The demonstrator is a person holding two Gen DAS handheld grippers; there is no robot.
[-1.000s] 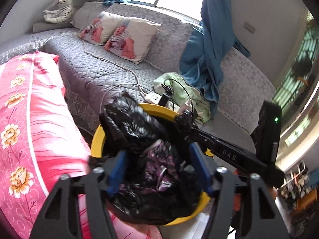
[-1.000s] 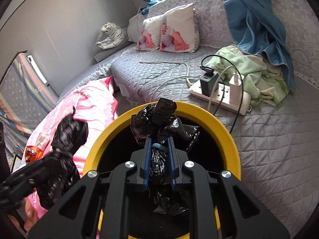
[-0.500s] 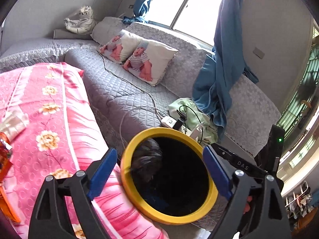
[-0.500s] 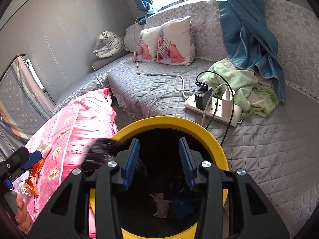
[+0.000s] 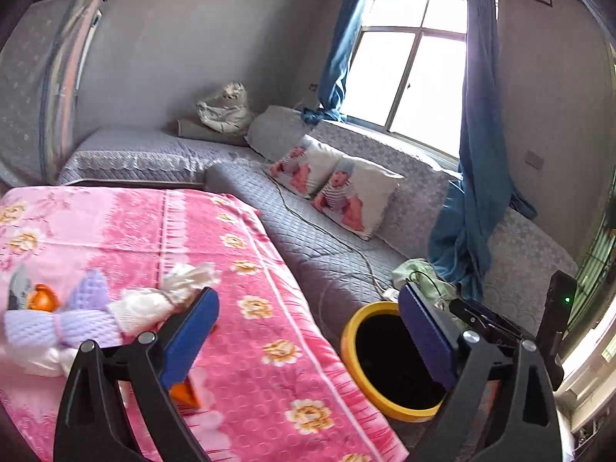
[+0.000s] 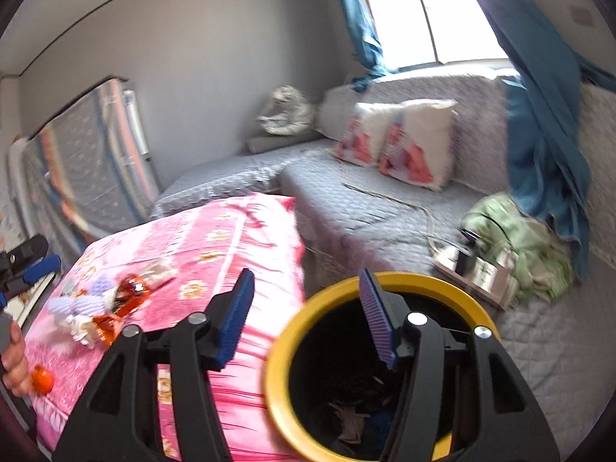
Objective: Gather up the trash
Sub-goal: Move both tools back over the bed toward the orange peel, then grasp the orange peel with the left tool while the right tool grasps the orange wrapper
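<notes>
A yellow-rimmed black bin [image 5: 389,365] stands between the pink blanket and the grey sofa; it also shows in the right wrist view [image 6: 369,377] with trash inside. My left gripper [image 5: 308,342] is open and empty above the pink blanket's edge. Trash lies on the blanket to its left: purple foam netting [image 5: 54,319], white crumpled paper [image 5: 165,292] and an orange wrapper [image 5: 42,296]. My right gripper [image 6: 308,319] is open and empty over the bin's left rim. The same trash pile [image 6: 100,300] shows at its left.
A pink flowered blanket [image 5: 238,269] covers the surface at the left. A grey quilted sofa [image 5: 327,238] holds two pillows [image 5: 338,188], a cable, a power strip [image 6: 473,269] and green cloth [image 6: 527,242]. Blue curtains hang at the window.
Both grippers let go of the black plastic bag, which dropped into the bin. Both opened and swung left, away from the bin and toward the pink blanket.
</notes>
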